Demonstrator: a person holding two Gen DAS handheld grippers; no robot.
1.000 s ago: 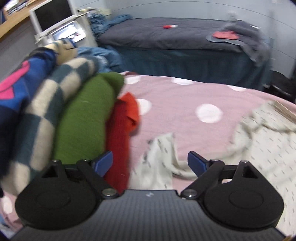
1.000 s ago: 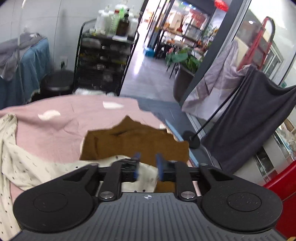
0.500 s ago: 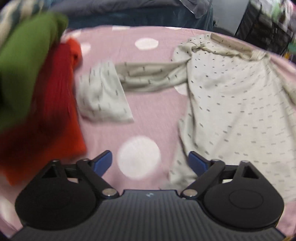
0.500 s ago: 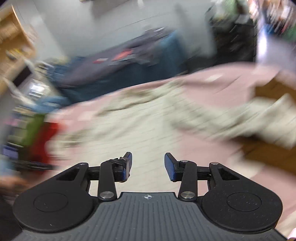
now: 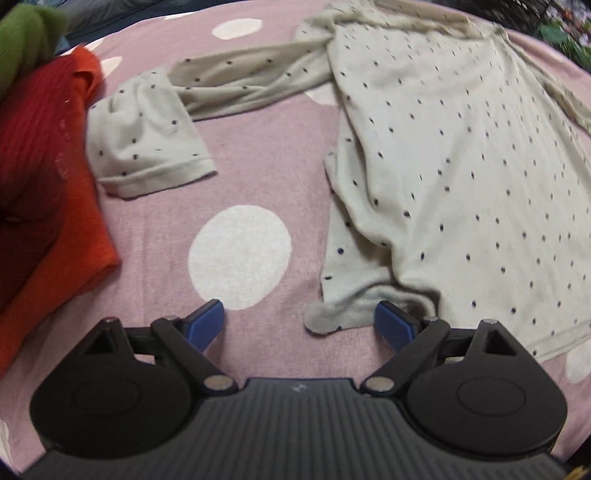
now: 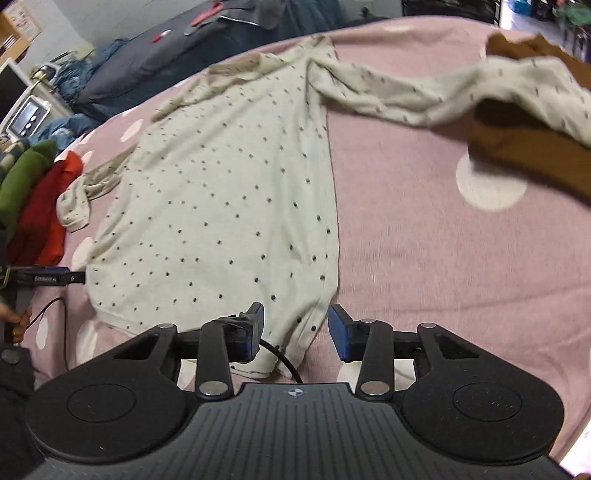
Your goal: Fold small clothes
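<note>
Cream with small dark dots: a long-sleeved top (image 6: 221,192) spread flat on a pink spotted sheet (image 6: 424,258), filling the middle of the right wrist view and the right half of the left wrist view (image 5: 461,147). One sleeve (image 5: 155,129) stretched toward upper left of the left view, cuff bunched beside a red garment (image 5: 48,166) at the left edge, with a green one (image 5: 26,33) in the top left corner. Other sleeve (image 6: 461,92) reaching to upper right of the right view, draped over a brown garment (image 6: 535,155).

Left gripper (image 5: 299,325) at bottom centre, jaws wide apart, a rumpled hem corner (image 5: 332,317) between them, possibly brushing the right finger, not pinched. Right gripper (image 6: 295,328) at bottom centre, jaws having just been opening, moderately wide now, the other hem corner (image 6: 295,332) between them, unpressed. Left tool's tip at the left edge of the right view, just beside the hem.
</note>
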